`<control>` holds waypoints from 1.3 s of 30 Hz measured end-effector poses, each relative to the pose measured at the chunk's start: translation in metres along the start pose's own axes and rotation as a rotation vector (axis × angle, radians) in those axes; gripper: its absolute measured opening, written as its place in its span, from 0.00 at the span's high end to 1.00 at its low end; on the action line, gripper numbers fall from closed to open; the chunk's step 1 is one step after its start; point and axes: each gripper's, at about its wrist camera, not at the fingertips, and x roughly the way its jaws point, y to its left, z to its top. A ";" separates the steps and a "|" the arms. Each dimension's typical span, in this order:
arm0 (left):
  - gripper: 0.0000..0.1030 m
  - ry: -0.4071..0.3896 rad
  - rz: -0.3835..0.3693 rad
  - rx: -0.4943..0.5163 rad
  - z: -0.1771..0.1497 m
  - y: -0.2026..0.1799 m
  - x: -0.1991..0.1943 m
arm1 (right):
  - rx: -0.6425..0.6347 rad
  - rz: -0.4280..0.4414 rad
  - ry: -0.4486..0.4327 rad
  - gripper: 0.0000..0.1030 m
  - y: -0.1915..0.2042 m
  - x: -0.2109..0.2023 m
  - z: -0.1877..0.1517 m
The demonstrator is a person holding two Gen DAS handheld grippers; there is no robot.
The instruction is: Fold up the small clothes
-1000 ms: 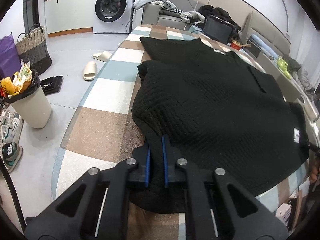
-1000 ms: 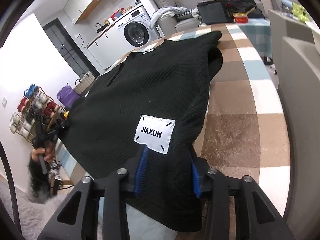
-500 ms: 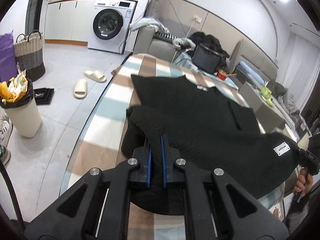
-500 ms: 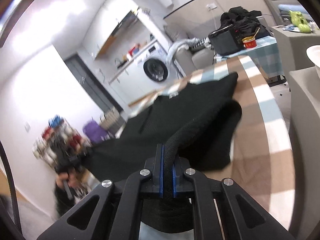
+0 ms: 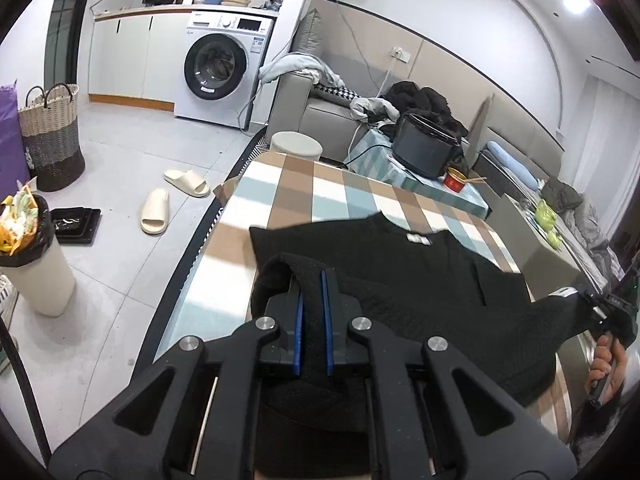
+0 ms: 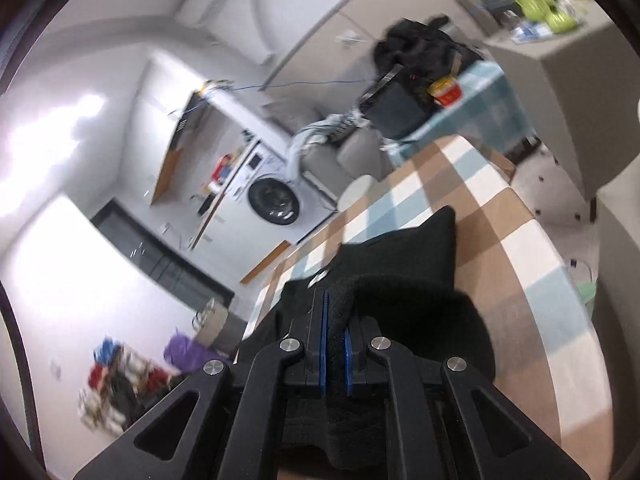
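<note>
A black knitted sweater (image 5: 420,276) lies on the checked tablecloth (image 5: 320,192), its near hem lifted off the table. My left gripper (image 5: 311,284) is shut on the hem's left corner, with black knit bunched between the blue pads. My right gripper (image 6: 335,304) is shut on the other corner; the same sweater (image 6: 412,264) drapes away from it toward the table. In the left wrist view the right gripper (image 5: 600,304) shows at the far right edge, held by a hand (image 5: 608,360), with the hem stretched between the two grippers. A white neck label (image 5: 419,239) marks the collar.
A dark cooker (image 5: 424,148) and a red cup (image 5: 455,180) stand on a table beyond the far end. A sofa (image 5: 320,108) with piled clothes and a washing machine (image 5: 220,72) are behind. Slippers (image 5: 154,210), a bin (image 5: 32,256) and a basket (image 5: 50,136) are on the floor at left.
Both grippers rose and moved toward the collar, carrying the hem up off the table. The right jaws shut on the labelled corner and the right wrist rolled.
</note>
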 end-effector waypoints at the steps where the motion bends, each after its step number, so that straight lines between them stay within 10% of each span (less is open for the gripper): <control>1: 0.95 0.010 0.007 -0.008 0.008 0.000 0.014 | 0.040 -0.015 0.011 0.94 -0.008 0.014 0.010; 7: 0.77 0.101 0.113 -0.005 0.025 0.001 0.081 | 0.258 -0.046 0.092 0.89 -0.051 0.064 0.040; 10: 0.53 0.135 0.115 -0.022 0.019 0.009 0.092 | 0.241 -0.061 0.142 0.75 -0.054 0.068 0.038; 15: 0.47 0.182 0.104 -0.041 -0.005 0.021 0.096 | 0.162 -0.065 0.196 0.57 -0.051 0.059 0.022; 31: 0.48 0.255 0.082 -0.026 -0.041 0.022 0.098 | -0.060 -0.077 0.310 0.56 -0.031 0.056 -0.006; 34: 0.65 0.275 0.101 -0.017 -0.044 0.022 0.106 | -0.076 -0.079 0.335 0.56 -0.030 0.062 -0.010; 37: 0.89 0.259 0.058 -0.002 -0.044 0.019 0.106 | -0.135 -0.084 0.339 0.93 -0.023 0.069 -0.014; 39: 0.93 0.222 0.042 0.007 -0.038 0.015 0.099 | -0.144 -0.053 0.333 0.93 -0.019 0.068 -0.014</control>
